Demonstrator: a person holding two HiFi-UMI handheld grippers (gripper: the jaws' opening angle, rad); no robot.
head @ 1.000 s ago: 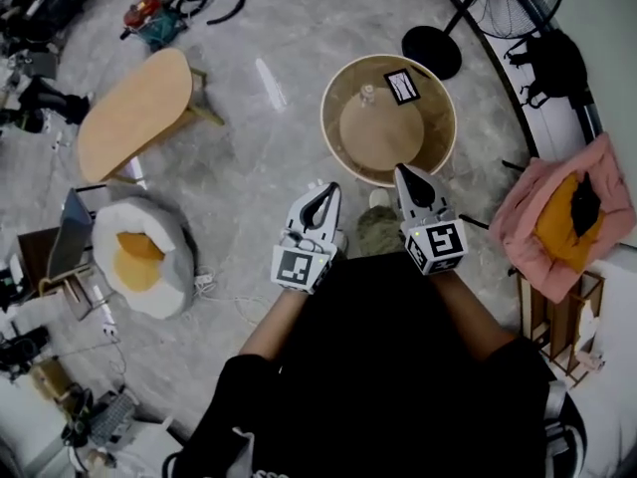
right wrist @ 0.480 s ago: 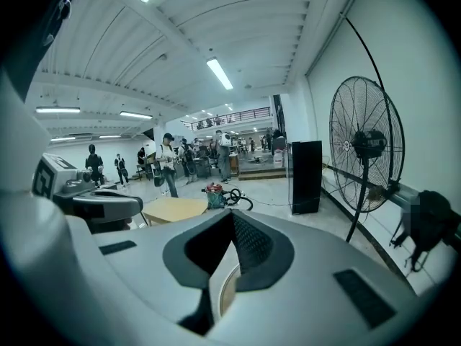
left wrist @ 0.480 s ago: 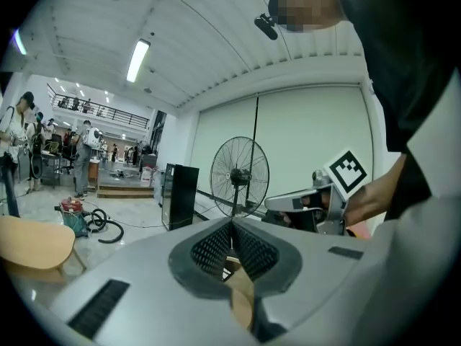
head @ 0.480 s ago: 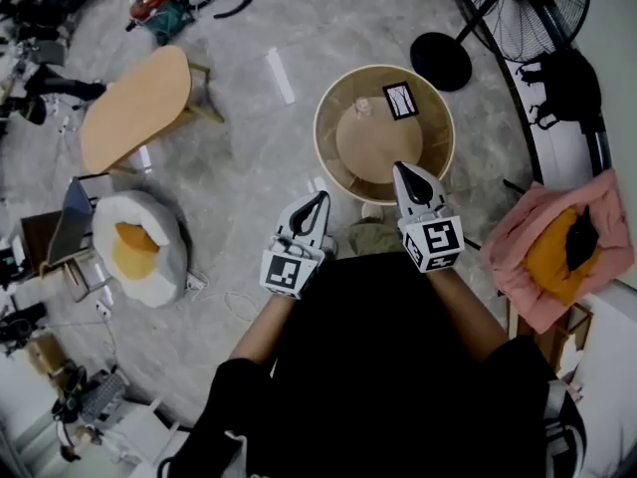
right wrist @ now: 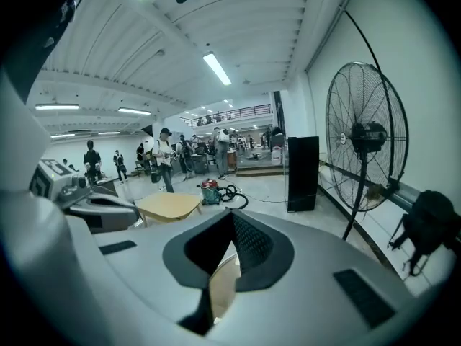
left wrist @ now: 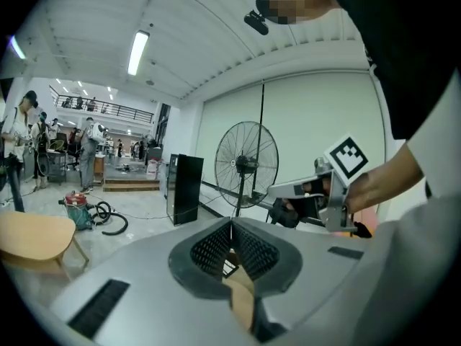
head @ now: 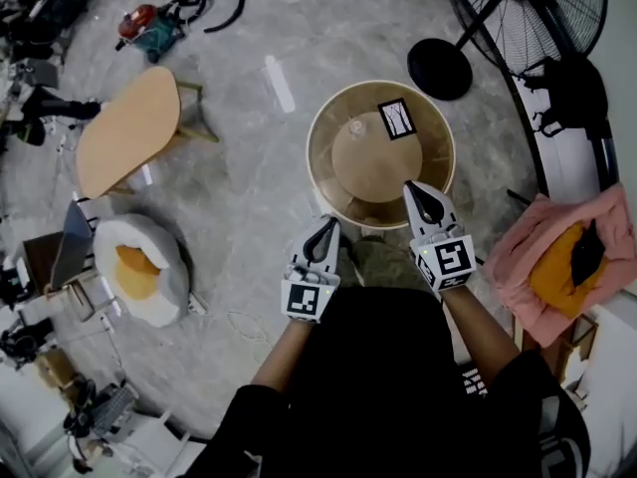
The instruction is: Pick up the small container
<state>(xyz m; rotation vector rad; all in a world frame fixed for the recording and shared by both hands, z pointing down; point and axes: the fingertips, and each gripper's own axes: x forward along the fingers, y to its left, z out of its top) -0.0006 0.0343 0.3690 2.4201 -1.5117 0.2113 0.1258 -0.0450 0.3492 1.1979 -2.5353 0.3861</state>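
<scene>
The small clear container stands on the raised centre of a round tan table, next to a black-and-white marker card. My right gripper is shut and empty, its tips over the table's near rim, well short of the container. My left gripper is shut and empty, held above the floor just in front of the table's near-left edge. In the left gripper view the closed jaws point past the right gripper. The right gripper view shows its closed jaws above the table rim.
A large pedestal fan stands at the back right. An oval wooden stool and an egg-shaped cushion lie to the left. A pink cloth pile is to the right. A vacuum with hose sits far left.
The round table now sits a little closer under the grippers. My left gripper has dropped lower and to the right in view. Both stay shut.
</scene>
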